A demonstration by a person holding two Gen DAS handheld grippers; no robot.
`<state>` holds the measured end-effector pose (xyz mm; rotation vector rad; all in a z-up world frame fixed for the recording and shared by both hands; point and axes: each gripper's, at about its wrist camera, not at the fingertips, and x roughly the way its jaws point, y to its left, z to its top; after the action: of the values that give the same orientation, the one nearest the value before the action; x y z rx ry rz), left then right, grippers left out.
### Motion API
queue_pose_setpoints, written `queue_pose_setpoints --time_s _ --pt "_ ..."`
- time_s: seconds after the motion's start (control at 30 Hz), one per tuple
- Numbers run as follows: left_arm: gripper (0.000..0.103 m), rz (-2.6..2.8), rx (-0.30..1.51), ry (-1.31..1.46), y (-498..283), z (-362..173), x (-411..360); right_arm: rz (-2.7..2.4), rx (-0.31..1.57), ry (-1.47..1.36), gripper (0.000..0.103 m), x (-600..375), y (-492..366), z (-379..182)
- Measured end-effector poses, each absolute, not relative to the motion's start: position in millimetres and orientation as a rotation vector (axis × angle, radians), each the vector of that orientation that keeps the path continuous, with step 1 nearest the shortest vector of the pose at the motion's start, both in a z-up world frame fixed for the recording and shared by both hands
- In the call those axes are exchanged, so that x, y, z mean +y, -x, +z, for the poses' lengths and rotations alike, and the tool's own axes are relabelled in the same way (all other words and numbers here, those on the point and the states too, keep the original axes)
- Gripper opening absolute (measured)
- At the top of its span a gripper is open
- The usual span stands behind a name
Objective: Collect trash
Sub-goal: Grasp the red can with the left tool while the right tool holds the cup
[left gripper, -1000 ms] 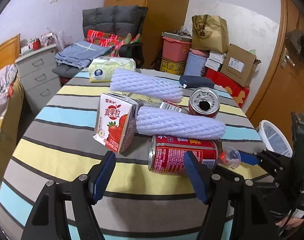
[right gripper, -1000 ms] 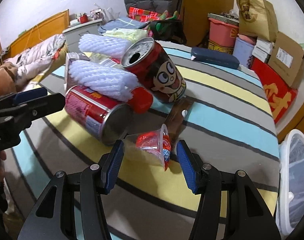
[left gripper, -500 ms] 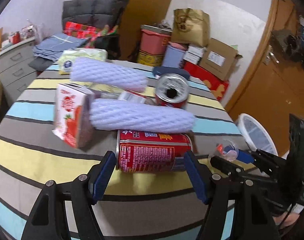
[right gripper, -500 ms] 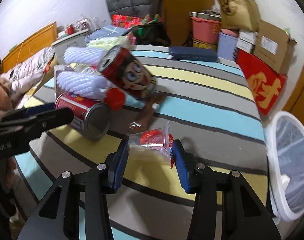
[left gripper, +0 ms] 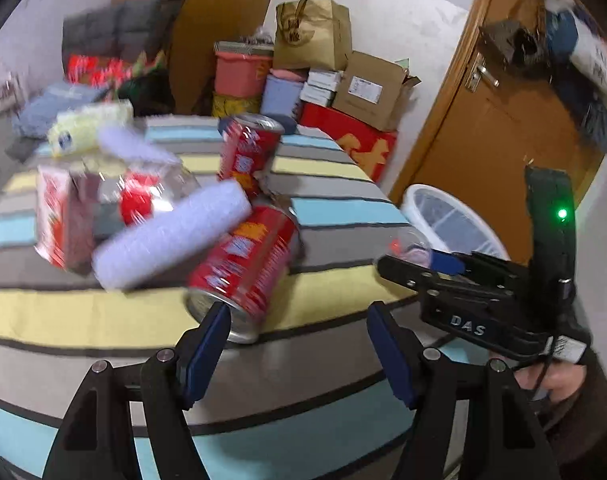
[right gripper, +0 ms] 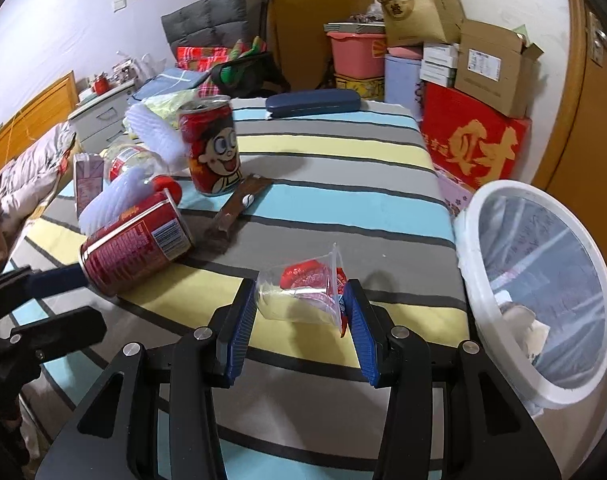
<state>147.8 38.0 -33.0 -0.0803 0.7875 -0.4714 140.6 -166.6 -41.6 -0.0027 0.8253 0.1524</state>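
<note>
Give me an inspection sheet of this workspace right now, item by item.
Surface: striped tablecloth, crowded on one side.
Job's things: clear plastic cup; lying red can; upright cartoon can; foam sleeve; juice carton; brown wrapper; white bin beside the table.
Clutter: blue case.
Grippers: right gripper shut on the cup, jaws just closed further; left gripper open, one pad at the lying can's end.
Cables: thin wire by the hand.
Surroundings: boxes, paper bag, door.
</note>
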Motion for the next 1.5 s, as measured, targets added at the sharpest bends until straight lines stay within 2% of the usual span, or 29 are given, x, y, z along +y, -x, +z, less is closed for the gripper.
queue_pose_setpoints --time_s 0.17,0.63,1.03,1.1,1.13,1.17,1.5 --pt "0.071 -0.397 0.708 -0.002 -150 -20 47 0.173 0.82 0.0 0.046 -166 -139 -42" --pt "0.071 -0.434 0.852 -0.052 -201 -58 30 0.183 0.816 -0.013 0.046 -169 -139 -43" --pt "0.071 -0.432 0.886 -0.047 -215 -65 14 0.178 0.819 -0.021 0.046 -178 -140 -43" --pt "0.065 -0.428 0.897 -0.031 -216 -65 15 0.175 0.816 -0.025 0.046 -180 -139 -43" --pt "0.057 -0.422 0.898 -0.027 -217 -65 15 0.175 0.815 -0.026 0.046 -181 -140 -43" --pt "0.055 -0.419 0.9 -0.026 -216 -65 15 0.173 0.816 -0.028 0.046 -182 -140 -43" --pt "0.053 -0.396 0.875 -0.043 -199 -56 7 0.181 0.797 -0.049 0.046 -187 -135 -40"
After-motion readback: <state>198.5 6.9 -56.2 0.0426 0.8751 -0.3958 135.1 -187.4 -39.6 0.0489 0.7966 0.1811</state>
